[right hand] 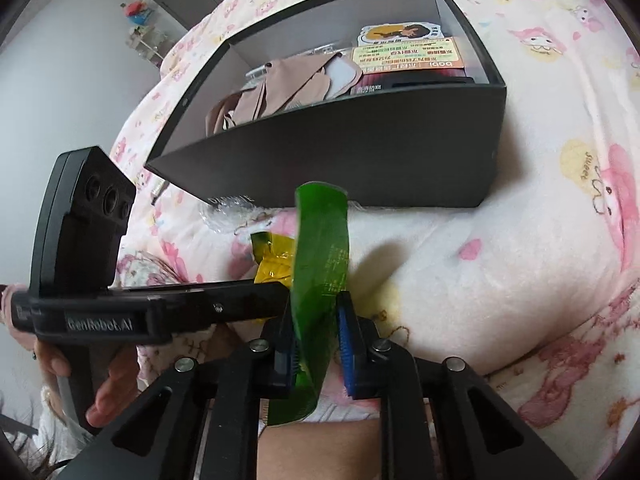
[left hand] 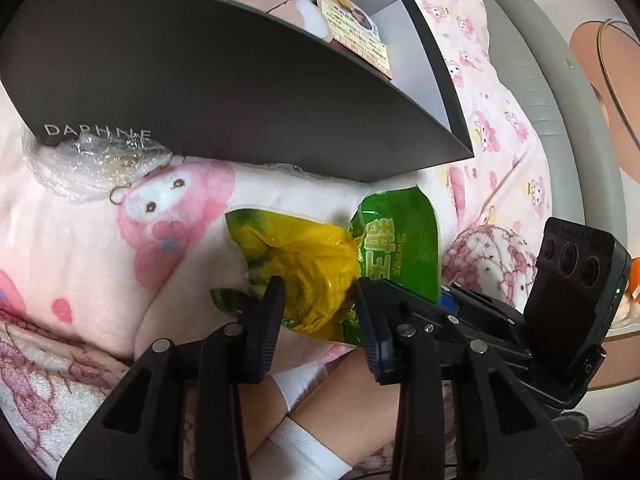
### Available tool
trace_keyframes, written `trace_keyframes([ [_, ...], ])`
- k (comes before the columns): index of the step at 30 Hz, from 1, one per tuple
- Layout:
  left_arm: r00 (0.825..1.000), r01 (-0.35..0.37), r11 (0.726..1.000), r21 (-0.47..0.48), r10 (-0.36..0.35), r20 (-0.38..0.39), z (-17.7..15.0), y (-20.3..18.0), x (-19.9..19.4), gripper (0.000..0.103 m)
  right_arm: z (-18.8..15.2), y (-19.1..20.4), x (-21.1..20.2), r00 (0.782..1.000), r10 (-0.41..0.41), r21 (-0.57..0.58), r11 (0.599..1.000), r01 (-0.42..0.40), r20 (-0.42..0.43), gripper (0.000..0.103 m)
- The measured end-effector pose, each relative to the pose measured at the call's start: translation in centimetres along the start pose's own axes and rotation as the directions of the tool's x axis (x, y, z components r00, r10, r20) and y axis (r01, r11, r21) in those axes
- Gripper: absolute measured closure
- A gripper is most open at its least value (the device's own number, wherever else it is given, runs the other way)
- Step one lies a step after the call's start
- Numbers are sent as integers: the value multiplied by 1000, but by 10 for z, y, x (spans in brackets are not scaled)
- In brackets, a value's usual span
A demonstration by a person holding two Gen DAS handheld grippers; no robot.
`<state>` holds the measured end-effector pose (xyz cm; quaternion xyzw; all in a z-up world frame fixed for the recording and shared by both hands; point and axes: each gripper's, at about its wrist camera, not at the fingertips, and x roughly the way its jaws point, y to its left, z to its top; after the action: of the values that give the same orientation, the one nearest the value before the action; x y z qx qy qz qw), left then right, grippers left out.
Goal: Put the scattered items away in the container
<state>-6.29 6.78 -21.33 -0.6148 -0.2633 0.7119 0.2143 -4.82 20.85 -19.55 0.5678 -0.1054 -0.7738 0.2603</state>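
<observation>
A green and yellow snack bag lies on the pink blanket just in front of the dark grey box. My left gripper is shut on the bag's crumpled yellow middle, one finger on each side. My right gripper is shut on the bag's green end, which stands up as a bent strip between its pads. The open box sits behind the bag. It holds a beige cloth item and a printed card.
A crumpled clear plastic wrap lies against the box's front wall at the left. The cartoon-print blanket covers the bed all around. A person's legs in white socks are under the grippers, and a hand holds the left gripper's handle.
</observation>
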Motion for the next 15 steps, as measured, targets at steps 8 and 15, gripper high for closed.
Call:
trace_keyframes([
  [8,1000,-20,998,-67,20,1,6,14,22,48,-1,3,19,996,-83,-30,996,82,-39,87],
  [15,999,32,998,-49,-30,32,3,-2,9,66,2,3,6,999,-46,-12,999,46,-10,88],
])
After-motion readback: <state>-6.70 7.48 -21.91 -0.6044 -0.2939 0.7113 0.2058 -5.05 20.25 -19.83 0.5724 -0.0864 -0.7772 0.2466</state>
